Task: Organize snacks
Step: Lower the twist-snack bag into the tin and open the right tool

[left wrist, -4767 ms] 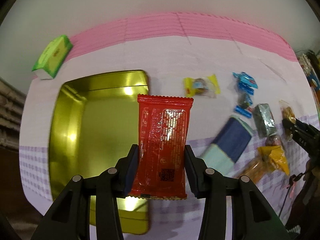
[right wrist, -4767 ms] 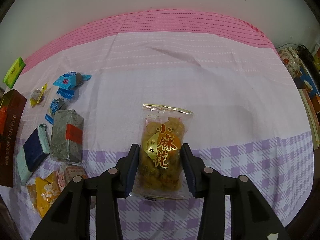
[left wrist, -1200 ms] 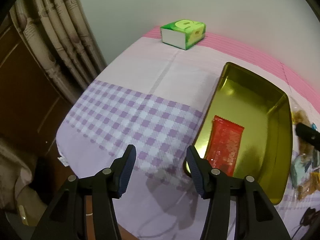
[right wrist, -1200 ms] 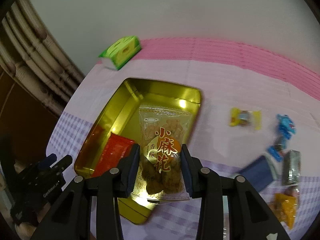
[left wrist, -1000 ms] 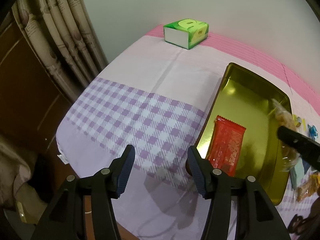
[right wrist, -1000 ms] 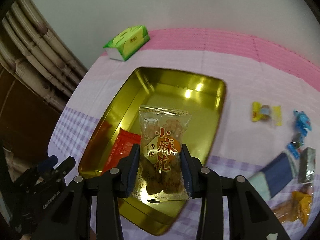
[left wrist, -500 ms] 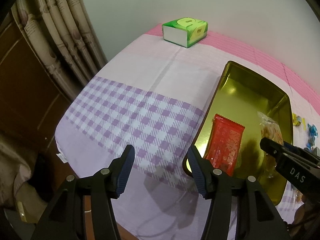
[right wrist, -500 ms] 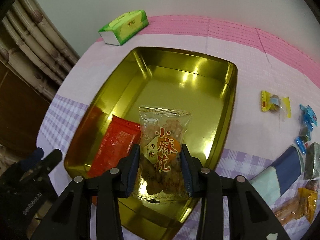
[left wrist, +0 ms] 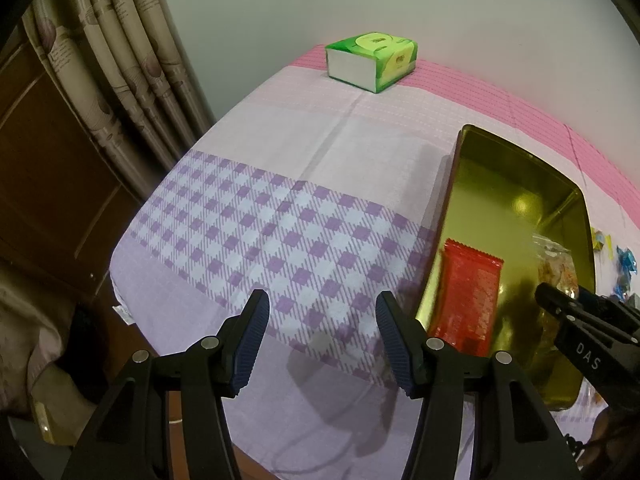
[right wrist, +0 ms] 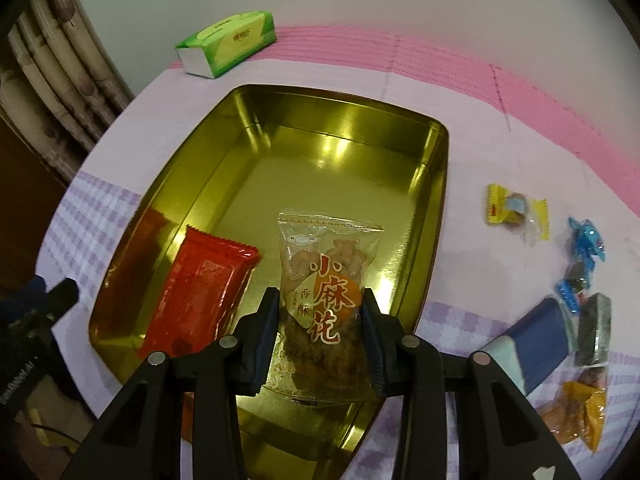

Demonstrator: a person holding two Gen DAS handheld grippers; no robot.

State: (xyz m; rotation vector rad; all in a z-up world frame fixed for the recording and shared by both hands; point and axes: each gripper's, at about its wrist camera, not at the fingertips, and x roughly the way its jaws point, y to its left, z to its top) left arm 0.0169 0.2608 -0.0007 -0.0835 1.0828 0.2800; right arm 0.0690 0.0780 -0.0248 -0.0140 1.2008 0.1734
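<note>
Gold tin lies directly under right gripper, which pinches the snack bag, long axis toward 12 o'clock. Red packet at 9 o'clock. Left gripper spread, empty.

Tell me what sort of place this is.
Probably a room in a home: a table under a pink and purple checked tablecloth, patterned curtains by a plain wall, a green tissue pack, and a gold tin tray for wrapped snacks.
</note>
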